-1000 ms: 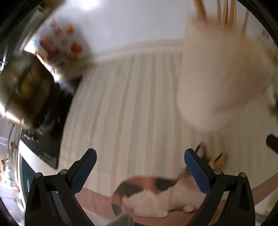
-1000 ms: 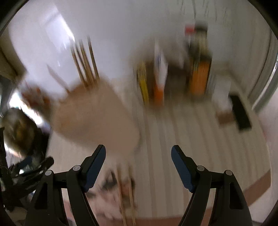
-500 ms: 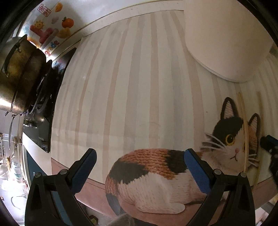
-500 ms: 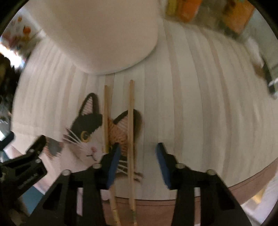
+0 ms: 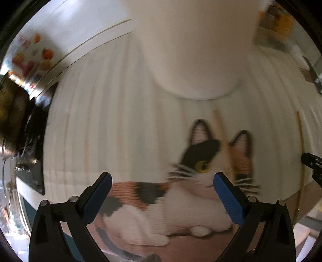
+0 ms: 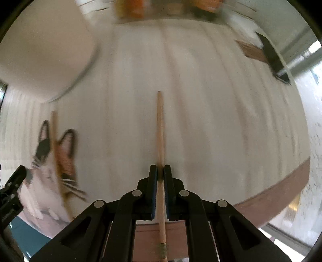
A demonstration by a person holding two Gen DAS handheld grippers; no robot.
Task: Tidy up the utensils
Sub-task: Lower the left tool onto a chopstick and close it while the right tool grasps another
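Note:
My right gripper [image 6: 160, 171] is shut on a wooden chopstick [image 6: 160, 125] that points forward above the striped mat [image 6: 201, 121]. The held chopstick also shows at the right edge of the left wrist view [image 5: 301, 153]. A second chopstick [image 6: 54, 141] lies on the mat across the cat picture [image 6: 58, 161]; it also shows in the left wrist view [image 5: 222, 137]. A white utensil holder [image 5: 193, 50] stands just behind it, at far left in the right wrist view [image 6: 40, 50]. My left gripper [image 5: 161, 189] is open and empty over the cat picture [image 5: 181, 191].
A metal pot [image 5: 10, 116] sits on a stove at the left. Bottles and packets [image 6: 161, 8] stand at the back. A dark flat object [image 6: 271, 58] lies at the far right. The mat's brown front edge [image 6: 281, 187] is close.
My right gripper has shut on the right-hand chopstick and lifted it off the mat. My left gripper has swung right, so the holder is now straight ahead.

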